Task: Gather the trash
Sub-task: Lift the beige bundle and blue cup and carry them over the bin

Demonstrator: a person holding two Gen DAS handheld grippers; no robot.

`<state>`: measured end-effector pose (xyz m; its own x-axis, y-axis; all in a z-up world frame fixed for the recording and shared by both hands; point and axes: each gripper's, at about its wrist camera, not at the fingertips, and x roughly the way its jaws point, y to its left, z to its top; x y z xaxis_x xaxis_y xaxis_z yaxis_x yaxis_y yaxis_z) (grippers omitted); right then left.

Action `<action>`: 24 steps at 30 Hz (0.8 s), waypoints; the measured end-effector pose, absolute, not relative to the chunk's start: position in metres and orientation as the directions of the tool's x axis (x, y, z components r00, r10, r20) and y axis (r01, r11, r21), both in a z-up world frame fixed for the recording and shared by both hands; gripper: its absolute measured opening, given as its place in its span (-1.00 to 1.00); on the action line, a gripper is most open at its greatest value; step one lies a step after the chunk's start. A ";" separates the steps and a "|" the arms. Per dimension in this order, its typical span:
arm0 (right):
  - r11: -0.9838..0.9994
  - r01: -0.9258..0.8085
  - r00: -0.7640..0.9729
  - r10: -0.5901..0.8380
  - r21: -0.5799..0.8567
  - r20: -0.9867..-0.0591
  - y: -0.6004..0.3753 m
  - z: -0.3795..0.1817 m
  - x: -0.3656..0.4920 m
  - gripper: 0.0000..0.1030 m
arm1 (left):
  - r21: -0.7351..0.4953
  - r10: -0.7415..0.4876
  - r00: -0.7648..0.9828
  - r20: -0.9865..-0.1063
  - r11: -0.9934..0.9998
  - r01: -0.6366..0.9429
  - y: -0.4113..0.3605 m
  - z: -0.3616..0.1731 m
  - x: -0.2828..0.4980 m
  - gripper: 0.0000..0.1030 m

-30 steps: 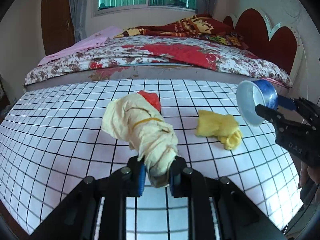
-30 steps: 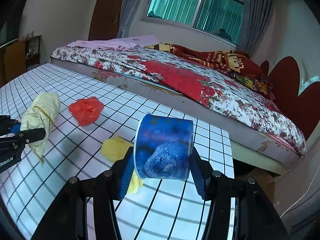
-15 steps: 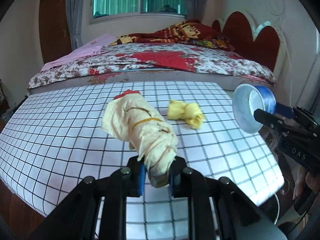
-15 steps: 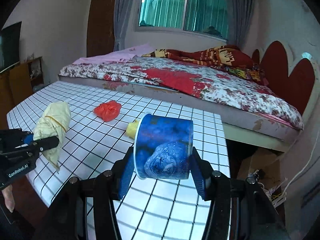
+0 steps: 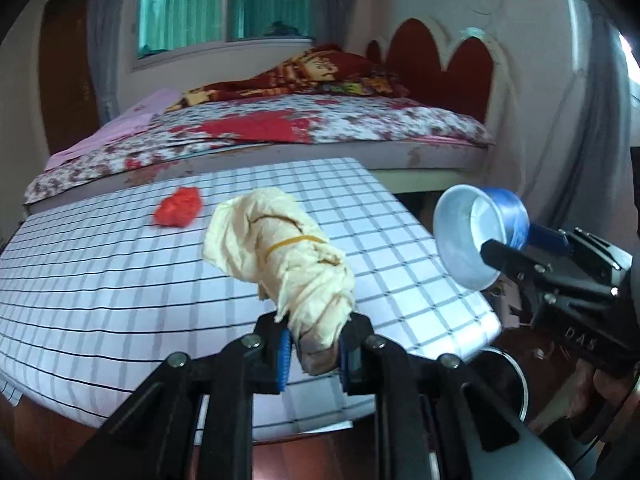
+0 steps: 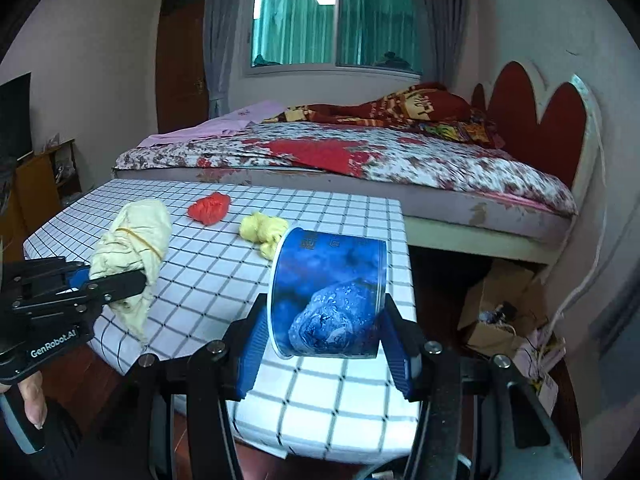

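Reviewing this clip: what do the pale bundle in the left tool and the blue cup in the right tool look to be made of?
Pale bundle: looks like thin crumpled plastic or paper, matte cream, creased, cinched by a yellowish band; which of the two is unclear. Blue cup: probably thin plastic or coated paper, with a glossy printed blue wall and a smooth white inside seen in the left wrist view.

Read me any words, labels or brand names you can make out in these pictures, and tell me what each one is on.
"GenRobot.AI": on the left gripper body, white lettering.
"DAS": on the right gripper body, faint.
Gold characters near the rim of the blue cup: too small to read.
Lettering on the red blanket: blurred, unreadable.
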<state>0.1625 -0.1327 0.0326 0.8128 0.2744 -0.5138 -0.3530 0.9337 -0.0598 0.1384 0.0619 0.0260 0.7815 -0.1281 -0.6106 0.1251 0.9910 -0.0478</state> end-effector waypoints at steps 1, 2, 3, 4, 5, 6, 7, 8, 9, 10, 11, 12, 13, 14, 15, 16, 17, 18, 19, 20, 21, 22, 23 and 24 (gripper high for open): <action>0.939 -0.340 0.815 0.265 -0.057 -0.516 -0.141 0.031 0.158 0.05 | -0.049 -0.141 0.780 -0.610 0.989 0.140 0.055 0.025 0.137 -0.63; 0.942 -0.330 0.817 0.256 -0.055 -0.517 -0.147 0.029 0.154 0.05 | -0.049 -0.156 0.777 -0.610 0.986 0.159 0.047 0.025 0.136 -0.63; 0.946 -0.320 0.818 0.247 -0.053 -0.520 -0.154 0.028 0.150 0.05 | -0.049 -0.172 0.773 -0.610 0.982 0.180 0.038 0.024 0.136 -0.63; 0.949 -0.311 0.819 0.239 -0.053 -0.522 -0.160 0.027 0.146 0.05 | -0.052 -0.184 0.770 -0.611 0.980 0.193 0.031 0.024 0.134 -0.63; 0.953 -0.299 0.820 0.228 -0.053 -0.524 -0.167 0.025 0.142 0.05 | -0.055 -0.200 0.766 -0.611 0.976 0.211 0.023 0.023 0.134 -0.63; 0.956 -0.288 0.821 0.218 -0.053 -0.527 -0.173 0.024 0.139 0.05 | -0.056 -0.214 0.762 -0.611 0.972 0.228 0.016 0.023 0.133 -0.63; 0.960 -0.274 0.823 0.206 -0.052 -0.530 -0.180 0.022 0.136 0.05 | -0.057 -0.224 0.759 -0.611 0.969 0.241 0.011 0.023 0.132 -0.63; 0.964 -0.261 0.824 0.196 -0.049 -0.531 -0.187 0.021 0.133 0.06 | -0.060 -0.240 0.754 -0.611 0.964 0.257 0.003 0.022 0.131 -0.63; 0.967 -0.252 0.826 0.190 -0.046 -0.531 -0.193 0.020 0.129 0.05 | -0.063 -0.252 0.750 -0.611 0.960 0.271 -0.003 0.022 0.130 -0.63; 0.970 -0.238 0.828 0.179 -0.043 -0.532 -0.200 0.019 0.126 0.05 | -0.065 -0.262 0.747 -0.611 0.957 0.283 -0.009 0.022 0.129 -0.63; 0.973 -0.226 0.829 0.170 -0.041 -0.533 -0.206 0.018 0.123 0.05 | -0.066 -0.272 0.744 -0.611 0.953 0.295 -0.014 0.021 0.127 -0.63; 0.975 -0.217 0.830 0.163 -0.040 -0.533 -0.211 0.018 0.121 0.05 | -0.071 -0.286 0.737 -0.612 0.948 0.309 -0.021 0.021 0.127 -0.63; 0.978 -0.206 0.831 0.155 -0.036 -0.535 -0.217 0.017 0.119 0.05 | -0.073 -0.295 0.733 -0.612 0.945 0.319 -0.026 0.020 0.125 -0.63; 0.980 -0.196 0.831 0.149 -0.033 -0.536 -0.223 0.016 0.116 0.06 | -0.074 -0.304 0.729 -0.614 0.941 0.330 -0.031 0.019 0.125 -0.63; 0.981 -0.189 0.831 0.143 -0.032 -0.537 -0.227 0.016 0.113 0.05 | -0.076 -0.315 0.722 -0.616 0.936 0.344 -0.036 0.017 0.124 -0.63; 0.983 -0.181 0.832 0.137 -0.030 -0.537 -0.232 0.015 0.110 0.05 | -0.076 -0.323 0.716 -0.619 0.932 0.354 -0.042 0.016 0.124 -0.63; 0.984 -0.174 0.833 0.131 -0.029 -0.538 -0.238 0.014 0.107 0.06 | -0.075 -0.330 0.711 -0.621 0.928 0.365 -0.048 0.014 0.122 -0.63; 0.986 -0.166 0.833 0.124 -0.030 -0.539 -0.242 0.013 0.104 0.05 | -0.075 -0.340 0.702 -0.626 0.922 0.380 -0.055 0.012 0.121 -0.63; 0.987 -0.158 0.833 0.118 -0.028 -0.541 -0.248 0.011 0.101 0.05 | -0.076 -0.347 0.695 -0.630 0.918 0.389 -0.060 0.010 0.119 -0.63; 0.988 -0.151 0.832 0.114 -0.024 -0.543 -0.253 0.010 0.099 0.05 | -0.077 -0.356 0.687 -0.634 0.912 0.402 -0.067 0.007 0.117 -0.63; 0.989 -0.145 0.831 0.110 -0.022 -0.546 -0.258 0.009 0.096 0.05 | -0.074 -0.364 0.677 -0.639 0.906 0.416 -0.074 0.003 0.115 -0.63; 0.991 -0.136 0.828 0.101 -0.022 -0.551 -0.263 0.006 0.094 0.05 | -0.074 -0.369 0.671 -0.643 0.902 0.425 -0.079 0.001 0.113 -0.63; 0.992 -0.126 0.825 0.092 -0.023 -0.557 -0.268 0.003 0.092 0.05 | -0.075 -0.376 0.661 -0.650 0.897 0.436 -0.085 -0.002 0.110 -0.63; 0.993 -0.120 0.822 0.087 -0.023 -0.563 -0.271 0.001 0.090 0.06 | -0.075 -0.383 0.650 -0.656 0.890 0.449 -0.092 -0.007 0.108 -0.63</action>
<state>0.0900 -0.2710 0.0009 0.8222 0.0865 -0.5625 -0.1199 0.9925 -0.0225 0.1079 -0.0917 -0.0067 0.6500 -0.3830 -0.6563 0.4491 0.8903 -0.0748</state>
